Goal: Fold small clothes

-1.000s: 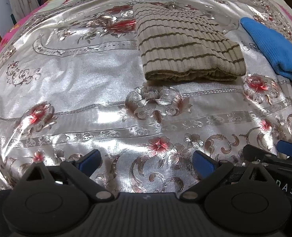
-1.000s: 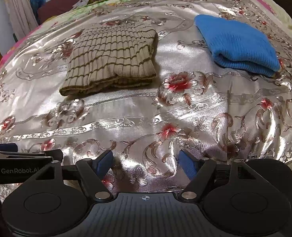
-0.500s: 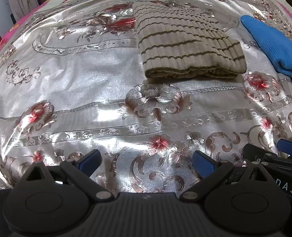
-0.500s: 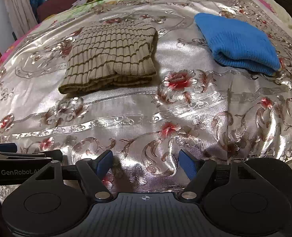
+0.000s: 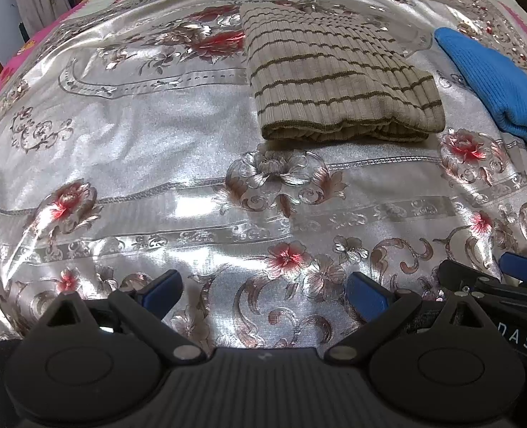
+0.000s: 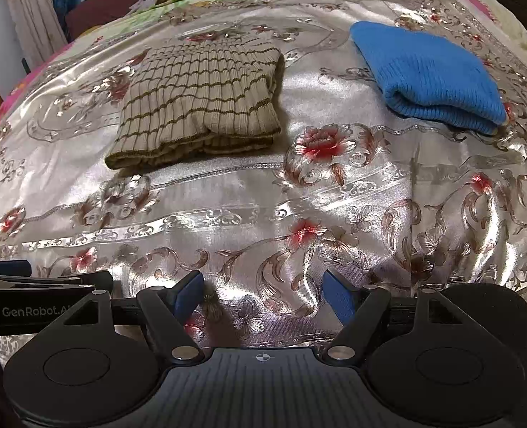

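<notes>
Cover: one shiny silver satin bedspread with red flowers (image 6: 227,214), spread flat.
Clothes: two folded pieces on it, well apart — a beige ribbed knit with brown stripes (image 6: 199,103) at centre, and a bright blue knit (image 6: 431,75) to its right.
Grippers: two; left gripper (image 5: 263,292) and right gripper (image 6: 263,292) side by side, blue-padded jaws spread, holding nothing.
Writing: "GenRobot.A…" on the left gripper's side, seen from the right wrist.

Left gripper (image 5: 263,290) fingers spread, right gripper (image 6: 262,294) fingers spread, side by side
</notes>
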The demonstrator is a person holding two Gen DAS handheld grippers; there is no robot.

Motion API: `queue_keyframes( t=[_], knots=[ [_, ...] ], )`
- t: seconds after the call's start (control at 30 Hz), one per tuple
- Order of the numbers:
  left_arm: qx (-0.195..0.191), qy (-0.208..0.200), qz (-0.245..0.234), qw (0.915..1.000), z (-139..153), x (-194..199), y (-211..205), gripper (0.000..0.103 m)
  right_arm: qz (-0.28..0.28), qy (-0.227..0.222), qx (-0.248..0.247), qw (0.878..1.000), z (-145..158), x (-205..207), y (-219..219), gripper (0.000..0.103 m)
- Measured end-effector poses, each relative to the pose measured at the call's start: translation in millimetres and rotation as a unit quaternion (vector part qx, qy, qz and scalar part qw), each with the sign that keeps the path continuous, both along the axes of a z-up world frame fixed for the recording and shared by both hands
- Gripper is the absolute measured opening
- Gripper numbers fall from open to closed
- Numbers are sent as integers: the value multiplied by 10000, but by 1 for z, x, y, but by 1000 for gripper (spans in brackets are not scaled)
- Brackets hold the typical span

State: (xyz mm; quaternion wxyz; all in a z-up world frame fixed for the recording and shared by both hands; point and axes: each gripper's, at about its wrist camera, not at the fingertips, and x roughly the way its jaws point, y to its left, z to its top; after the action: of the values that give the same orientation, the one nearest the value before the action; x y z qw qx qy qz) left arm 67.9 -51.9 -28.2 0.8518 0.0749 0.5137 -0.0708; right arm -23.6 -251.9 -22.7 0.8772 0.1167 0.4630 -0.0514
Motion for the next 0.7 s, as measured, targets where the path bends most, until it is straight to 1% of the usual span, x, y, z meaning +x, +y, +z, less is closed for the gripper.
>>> queue_keyframes(
  t=[0.7],
  knots=[
    [-66,68,24,10000,-2,0,-1,103,-29,40,0,10000,-2,0,-1,75]
  ],
)
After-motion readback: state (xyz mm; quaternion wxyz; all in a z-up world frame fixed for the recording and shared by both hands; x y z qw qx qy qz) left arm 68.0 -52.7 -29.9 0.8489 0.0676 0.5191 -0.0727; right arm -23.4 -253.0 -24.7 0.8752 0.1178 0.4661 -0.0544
